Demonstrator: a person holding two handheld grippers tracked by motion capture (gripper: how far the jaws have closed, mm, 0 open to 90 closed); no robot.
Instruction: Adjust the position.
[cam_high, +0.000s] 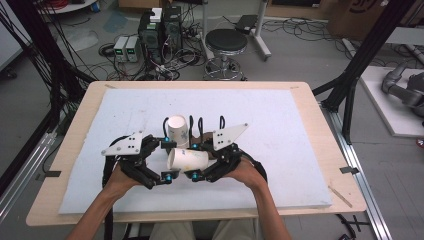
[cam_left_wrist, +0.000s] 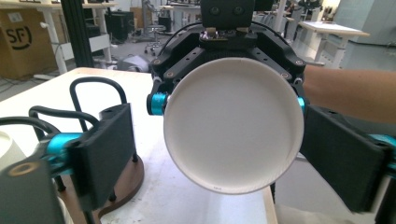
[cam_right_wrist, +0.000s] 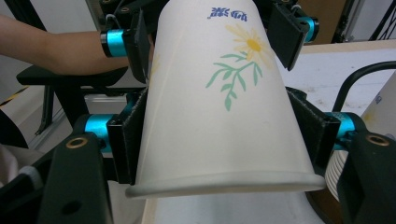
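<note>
You have a paper cup (cam_high: 186, 159) lying on its side in the air just above the white pad (cam_high: 280, 150), between your two hands. The right gripper (cam_right_wrist: 224, 126) is clamped on the cup's wall just behind the rolled rim; the left gripper (cam_left_wrist: 219, 154) stands open around the base end, pads clear of the wall. Judge the cup light, thin and easily crushed: grip it near the rim or at the base, where the paper is stiffest, and press gently, since the smooth wall may slip. Its side carries a yellow daisy with green leaves and blue characters, too blurred to read. A second cup (cam_high: 178, 129) sits upturned on a black wire rack (cam_high: 200, 131) just behind. A carton beyond the table reads "SF" (cam_left_wrist: 17, 34).
</note>
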